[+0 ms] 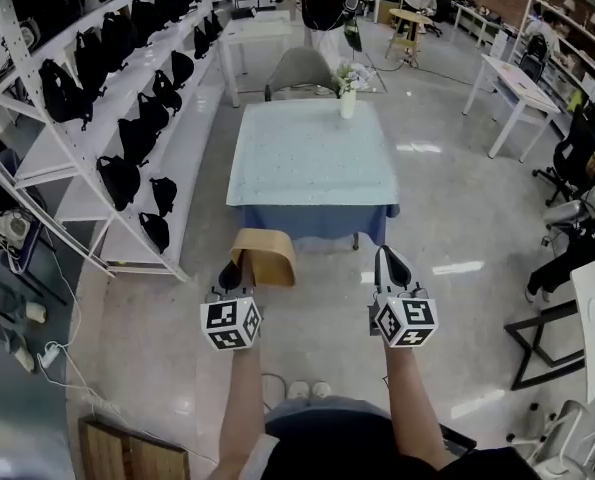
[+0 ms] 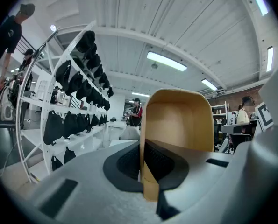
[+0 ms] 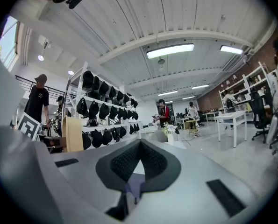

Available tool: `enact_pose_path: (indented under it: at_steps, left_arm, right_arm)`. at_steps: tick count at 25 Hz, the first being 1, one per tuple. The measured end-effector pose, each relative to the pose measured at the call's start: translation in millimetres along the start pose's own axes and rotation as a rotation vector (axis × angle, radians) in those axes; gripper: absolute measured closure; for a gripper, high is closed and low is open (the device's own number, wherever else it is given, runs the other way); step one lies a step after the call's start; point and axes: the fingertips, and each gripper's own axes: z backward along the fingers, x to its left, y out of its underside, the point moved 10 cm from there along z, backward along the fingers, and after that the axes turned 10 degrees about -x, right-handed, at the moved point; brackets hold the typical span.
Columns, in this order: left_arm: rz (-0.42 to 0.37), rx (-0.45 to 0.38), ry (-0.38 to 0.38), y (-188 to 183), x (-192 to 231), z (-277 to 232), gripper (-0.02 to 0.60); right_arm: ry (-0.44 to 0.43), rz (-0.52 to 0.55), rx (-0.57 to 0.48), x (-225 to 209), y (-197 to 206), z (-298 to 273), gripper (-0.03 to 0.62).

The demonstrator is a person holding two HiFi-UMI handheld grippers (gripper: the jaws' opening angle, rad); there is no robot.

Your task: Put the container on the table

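Observation:
A tan, open-topped container (image 1: 264, 255) hangs in the air in front of the table (image 1: 312, 158), which wears a pale blue cloth. My left gripper (image 1: 239, 264) is shut on the container's wall; in the left gripper view the tan wall (image 2: 176, 125) stands clamped between the dark pads. My right gripper (image 1: 391, 268) is level with it to the right, shut on nothing, its pads (image 3: 150, 160) pressed together. The right gripper view shows the container (image 3: 72, 133) at the left.
A small vase of flowers (image 1: 348, 95) stands at the table's far edge, with a grey chair (image 1: 300, 72) behind it. White shelves of black bags (image 1: 127, 118) run along the left. A person (image 1: 575, 253) sits at the right, by a black frame (image 1: 537, 343).

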Motion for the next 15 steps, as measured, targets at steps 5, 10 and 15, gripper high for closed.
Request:
enact_pose_path:
  at_steps: [5,10,15]
  left_arm:
    - [0.001,0.005,0.001,1.8,-2.8,-1.1,0.574]
    - [0.0,0.012,0.013,4.3,-8.2,-2.9,0.574]
    - [0.004,0.02,0.021,8.2,-7.9,-4.5,0.574]
  right_arm:
    - [0.004,-0.015,-0.008,-5.7,-1.2,1.9,0.597]
    - [-0.015,-0.011,-0.005,-7.8,-1.0,4.7,0.595]
    - [-0.025,-0.009,0.006,-4.7,3.7,5.8,0.595]
